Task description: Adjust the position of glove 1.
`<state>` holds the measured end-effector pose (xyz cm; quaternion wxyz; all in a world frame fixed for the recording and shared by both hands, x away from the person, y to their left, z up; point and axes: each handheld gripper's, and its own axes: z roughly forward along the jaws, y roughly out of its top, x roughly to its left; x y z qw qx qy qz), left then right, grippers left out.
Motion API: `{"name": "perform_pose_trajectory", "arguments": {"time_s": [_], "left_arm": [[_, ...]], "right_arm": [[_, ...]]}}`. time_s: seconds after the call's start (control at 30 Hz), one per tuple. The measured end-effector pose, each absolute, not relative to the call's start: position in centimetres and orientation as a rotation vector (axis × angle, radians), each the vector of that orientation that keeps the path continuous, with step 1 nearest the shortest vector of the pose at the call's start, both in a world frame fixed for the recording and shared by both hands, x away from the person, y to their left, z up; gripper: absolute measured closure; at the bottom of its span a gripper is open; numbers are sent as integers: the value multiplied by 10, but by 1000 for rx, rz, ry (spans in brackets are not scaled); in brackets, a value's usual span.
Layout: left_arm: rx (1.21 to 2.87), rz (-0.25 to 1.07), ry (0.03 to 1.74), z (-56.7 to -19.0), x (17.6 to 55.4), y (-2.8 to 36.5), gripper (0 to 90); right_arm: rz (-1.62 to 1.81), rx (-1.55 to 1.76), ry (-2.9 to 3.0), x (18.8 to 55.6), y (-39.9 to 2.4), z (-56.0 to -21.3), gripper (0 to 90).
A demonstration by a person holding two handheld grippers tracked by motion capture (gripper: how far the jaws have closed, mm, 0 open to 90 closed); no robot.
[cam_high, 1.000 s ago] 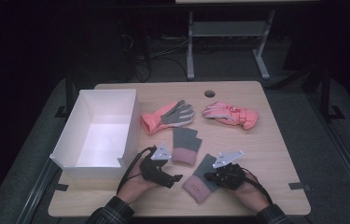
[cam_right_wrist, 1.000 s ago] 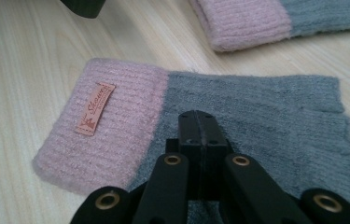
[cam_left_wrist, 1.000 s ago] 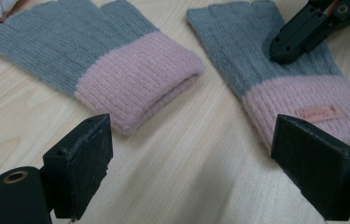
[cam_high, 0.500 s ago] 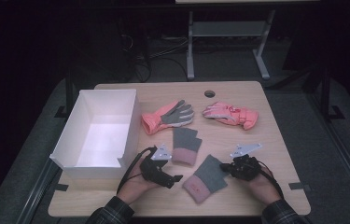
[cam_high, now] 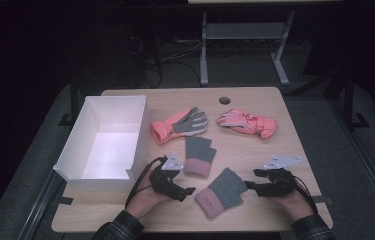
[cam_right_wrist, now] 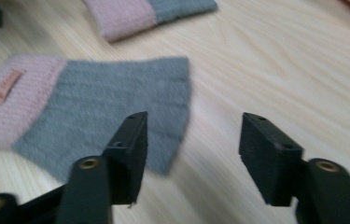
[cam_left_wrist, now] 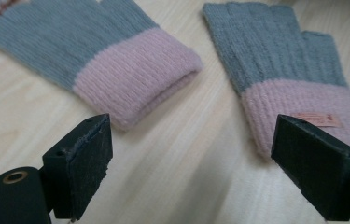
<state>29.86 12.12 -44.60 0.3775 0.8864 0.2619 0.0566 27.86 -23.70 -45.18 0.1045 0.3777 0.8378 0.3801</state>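
Two grey-and-pink mitts lie flat on my bench (cam_high: pixel 285 125). My right hand-held gripper (cam_high: pixel 249 185), jaws just opened and empty, sits beside the near mitt (cam_high: pixel 221 192); my left hand-held gripper (cam_high: pixel 189 192) gapes empty toward the far mitt (cam_high: pixel 198 156).

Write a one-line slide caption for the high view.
Two hand-held tools, left and right, flank a grey-and-pink mitten near a white box.
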Motion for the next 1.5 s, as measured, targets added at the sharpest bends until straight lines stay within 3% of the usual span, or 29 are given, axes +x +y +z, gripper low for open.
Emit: {"name": "perform_pose_trajectory", "arguments": {"time_s": [0.13,0.33,0.37,0.4,0.5,0.6,0.77,1.1,1.5], "left_arm": [[2253,154,704,-441,300,119,176],[2241,144,715,-435,303,112,454],[2241,147,716,-434,304,110,454],[2242,141,716,-433,308,107,564],[2246,120,723,-430,314,102,760],[2256,107,736,-429,320,97,895],[2285,134,727,-424,332,88,897],[2289,245,817,-430,394,63,897],[2296,192,856,-457,429,46,897]], "right_arm": [[1124,1181,2421,275,-247,-452,163],[1093,1190,2402,265,-255,-457,137],[1086,1182,2395,263,-255,-458,137],[1070,1196,2376,261,-256,-459,136],[1065,1202,2357,258,-258,-459,135],[1062,1207,2347,257,-260,-460,135],[1026,1219,2314,258,-261,-461,135],[1028,1218,2302,259,-261,-461,131],[1029,1207,2308,261,-261,-462,131]]}}
